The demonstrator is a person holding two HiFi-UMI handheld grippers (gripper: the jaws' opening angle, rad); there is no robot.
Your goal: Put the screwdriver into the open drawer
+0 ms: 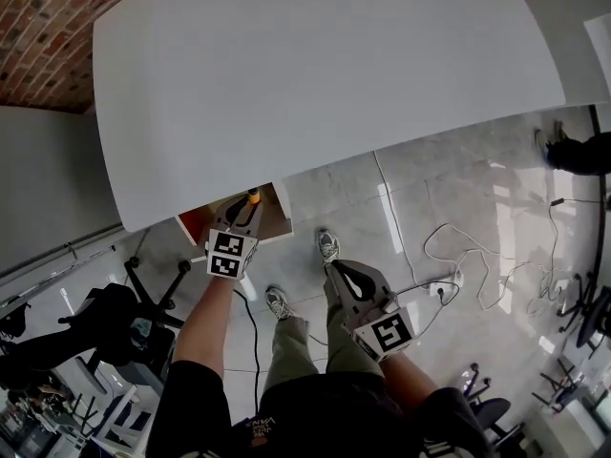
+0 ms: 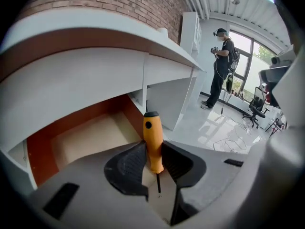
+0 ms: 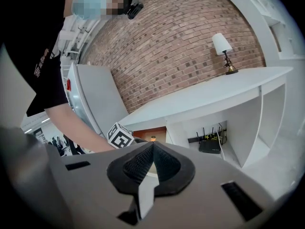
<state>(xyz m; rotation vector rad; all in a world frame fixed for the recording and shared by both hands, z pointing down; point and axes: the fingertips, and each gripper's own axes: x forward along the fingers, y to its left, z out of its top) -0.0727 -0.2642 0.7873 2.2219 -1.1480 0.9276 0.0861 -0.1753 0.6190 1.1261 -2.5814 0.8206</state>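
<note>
Between left tongs (image 2: pixel 153 162), screwdriver (image 2: pixel 153 144)

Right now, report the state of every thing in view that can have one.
Orange-handled, black-capped screwdriver: gripped by its handle, not yet released.
Pale wooden drawer with orange-red walls: open, visible part empty.
Left gripper: shut on the screwdriver.
Right gripper: shut, empty.

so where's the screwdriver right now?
Left gripper view: screwdriver clamped in the left gripper, orange handle forward, right at the open drawer under the white desk.
</note>
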